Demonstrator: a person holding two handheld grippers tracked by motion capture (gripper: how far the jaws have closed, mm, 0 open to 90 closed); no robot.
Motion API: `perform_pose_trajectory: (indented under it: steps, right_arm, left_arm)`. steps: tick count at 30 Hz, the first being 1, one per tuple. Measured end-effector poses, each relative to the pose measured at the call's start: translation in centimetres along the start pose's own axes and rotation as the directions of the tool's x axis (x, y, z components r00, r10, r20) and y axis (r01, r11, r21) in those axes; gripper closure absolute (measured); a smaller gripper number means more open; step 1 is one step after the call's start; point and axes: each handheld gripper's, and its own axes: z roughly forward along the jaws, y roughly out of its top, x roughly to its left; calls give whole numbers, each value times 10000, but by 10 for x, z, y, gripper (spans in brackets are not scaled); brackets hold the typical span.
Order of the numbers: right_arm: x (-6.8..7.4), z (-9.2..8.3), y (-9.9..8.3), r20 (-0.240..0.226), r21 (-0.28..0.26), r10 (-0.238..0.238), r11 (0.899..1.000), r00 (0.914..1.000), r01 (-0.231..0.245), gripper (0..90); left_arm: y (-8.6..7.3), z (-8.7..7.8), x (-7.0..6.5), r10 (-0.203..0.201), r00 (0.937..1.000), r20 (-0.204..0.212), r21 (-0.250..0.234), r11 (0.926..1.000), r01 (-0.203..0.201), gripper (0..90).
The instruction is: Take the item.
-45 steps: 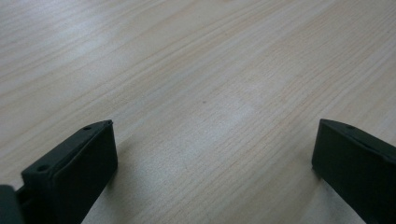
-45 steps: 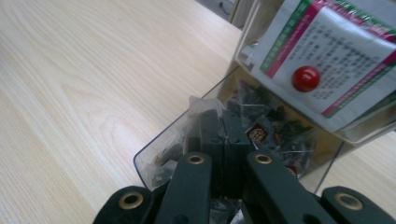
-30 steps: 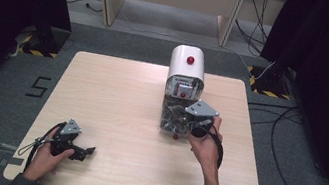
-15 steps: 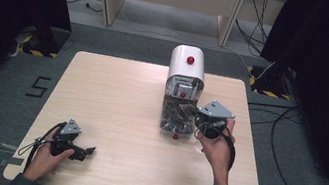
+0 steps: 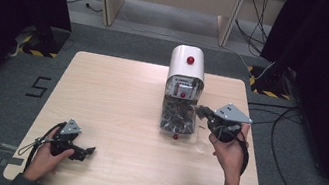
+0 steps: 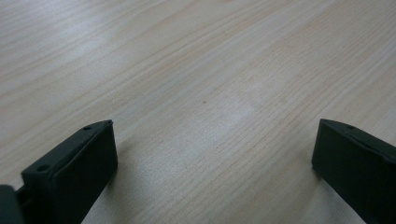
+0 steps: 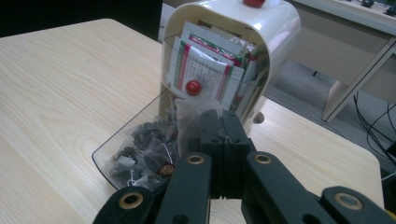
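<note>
right gripper: clamping a translucent mesh tea bag, centre frame, over the clear drawer of the cream dispenser
left gripper: resting jaws apart on the pale wooden counter

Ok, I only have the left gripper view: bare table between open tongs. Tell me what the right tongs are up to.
Observer: The right tongs are shut on a mesh tea bag.
Operator: Say what's around them.
Observer: A clear drawer full of tea bags stands pulled out of a cream dispenser, right in front of the tongs.
Operator: Place my left tongs.
Observer: The left tongs lie near the front left corner of the table, far from the dispenser.
</note>
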Motion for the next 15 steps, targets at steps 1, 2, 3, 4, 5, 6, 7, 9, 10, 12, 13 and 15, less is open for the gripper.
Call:
perform_pose_trajectory:
  steps: [1, 2, 3, 4, 5, 6, 7, 9, 10, 12, 13, 15]
  right_arm:
    - [-1, -1, -1, -17, 20, 10, 10000, 10000, -10, 900]
    - [-1, -1, -1, -17, 20, 10, 10000, 10000, -10, 900]
    - [-2, -2, -3, 8, 54, 74, 10000, 10000, -74, 900]
    - [-3, -2, -3, 19, 52, 30, 10000, 10000, -30, 900]
    - [-3, -2, -4, 9, 96, 43, 9999, 10000, -43, 900]
    - [-3, -3, -4, 38, 108, 27, 9999, 10000, -27, 900]
    - [-3, -3, -5, 52, 139, 47, 9999, 10000, -48, 900]
    - [-4, -4, -6, 51, 175, 22, 9998, 10000, -22, 900]
    - [-5, -4, -7, 54, 199, -4, 9998, 10000, 3, 900]
    - [-6, -4, -9, 39, 208, 2, 9998, 10000, -3, 900]
    - [-6, -5, -9, 64, 340, 42, 9994, 10000, -44, 900]
    - [-6, -4, -11, 55, 338, 30, 9994, 10000, -32, 900]
  left_arm:
    - [0, 0, 0, -1, 10000, -6, 6, 10000, 1, 0]
    - [0, 0, 0, -1, 10000, -6, 6, 10000, 1, 0]
    - [0, 0, 0, -1, 10000, -1, -2, 10000, 1, 0]
    - [0, 0, 0, 1, 10000, -1, -3, 10000, -1, 0]
    - [0, 0, 0, -1, 10000, -6, 7, 10000, 1, 0]
    - [0, 0, 0, -1, 10000, -1, -2, 10000, 1, 0]
    - [0, 0, 0, 0, 10000, 0, -2, 10000, 0, 0]
    - [0, 0, 0, 1, 10000, -1, -2, 10000, -1, 0]
    - [0, 0, 0, 0, 10000, 0, -2, 10000, 0, 0]
    - [0, 0, 0, 2, 10000, -7, 9, 10000, -2, 0]
    - [0, 0, 0, -2, 10000, -7, 7, 10000, 2, 0]
    - [0, 0, 0, 1, 10000, -2, -2, 10000, -1, 0]
